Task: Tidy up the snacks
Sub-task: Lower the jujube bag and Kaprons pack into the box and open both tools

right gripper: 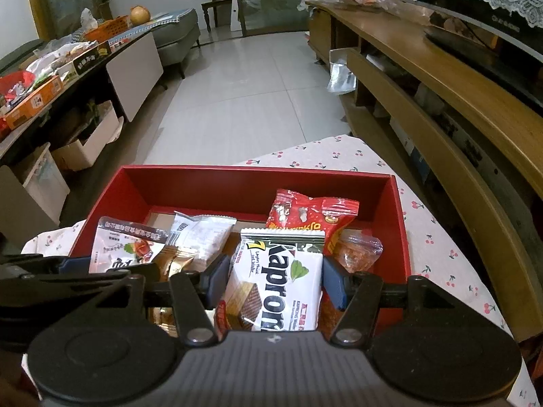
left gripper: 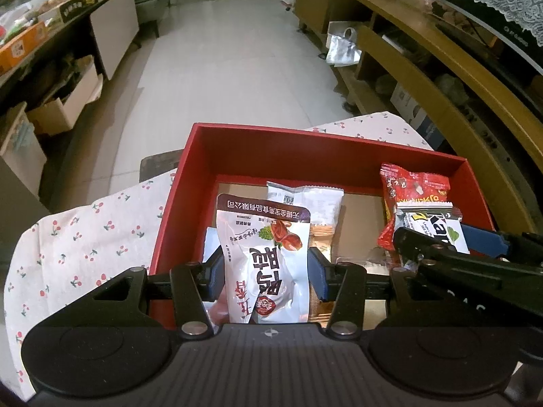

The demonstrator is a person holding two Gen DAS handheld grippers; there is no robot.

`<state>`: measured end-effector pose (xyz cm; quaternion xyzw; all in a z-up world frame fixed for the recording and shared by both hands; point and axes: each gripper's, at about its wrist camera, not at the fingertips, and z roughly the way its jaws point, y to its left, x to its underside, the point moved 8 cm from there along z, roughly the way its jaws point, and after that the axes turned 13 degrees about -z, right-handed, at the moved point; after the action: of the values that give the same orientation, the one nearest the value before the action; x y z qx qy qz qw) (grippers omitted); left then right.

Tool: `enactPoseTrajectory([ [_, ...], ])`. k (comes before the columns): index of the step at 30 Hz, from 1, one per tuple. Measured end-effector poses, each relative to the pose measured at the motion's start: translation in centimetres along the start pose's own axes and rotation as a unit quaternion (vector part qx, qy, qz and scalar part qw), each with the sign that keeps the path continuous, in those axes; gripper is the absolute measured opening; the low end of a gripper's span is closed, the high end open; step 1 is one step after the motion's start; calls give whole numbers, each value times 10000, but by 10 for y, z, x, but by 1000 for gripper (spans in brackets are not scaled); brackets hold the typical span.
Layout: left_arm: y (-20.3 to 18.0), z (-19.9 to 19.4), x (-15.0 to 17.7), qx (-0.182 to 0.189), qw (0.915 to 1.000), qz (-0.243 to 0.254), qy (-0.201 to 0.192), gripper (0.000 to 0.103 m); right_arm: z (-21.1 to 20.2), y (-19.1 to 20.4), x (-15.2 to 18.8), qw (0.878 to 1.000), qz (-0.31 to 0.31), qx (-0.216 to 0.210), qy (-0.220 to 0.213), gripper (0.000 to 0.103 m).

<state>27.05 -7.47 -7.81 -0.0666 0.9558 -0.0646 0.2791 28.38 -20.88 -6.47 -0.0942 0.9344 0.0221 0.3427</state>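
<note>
Your left gripper (left gripper: pixel 266 268), fingers clamped on white jujube packet (left gripper: pixel 268 257), above red box (left gripper: pixel 258 146); your right gripper (right gripper: pixel 276 279), fingers clamped on Kaprom wafer pack (right gripper: pixel 281 281), over the same box's right half, red snack bag (right gripper: pixel 312 213) behind

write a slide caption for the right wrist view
Right gripper holds a wafer packet over the red box.

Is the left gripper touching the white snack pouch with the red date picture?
Touching. In the left wrist view, the left gripper has both blue pads pressed against the sides of the white snack pouch, above the red cardboard box.
</note>
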Motion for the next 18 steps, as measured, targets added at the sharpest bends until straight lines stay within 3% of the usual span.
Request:
enactPoseTrajectory([
  [18,0,6,6,-155,9998,77,38,59,4,4,7,9994,-303,173,4,70],
])
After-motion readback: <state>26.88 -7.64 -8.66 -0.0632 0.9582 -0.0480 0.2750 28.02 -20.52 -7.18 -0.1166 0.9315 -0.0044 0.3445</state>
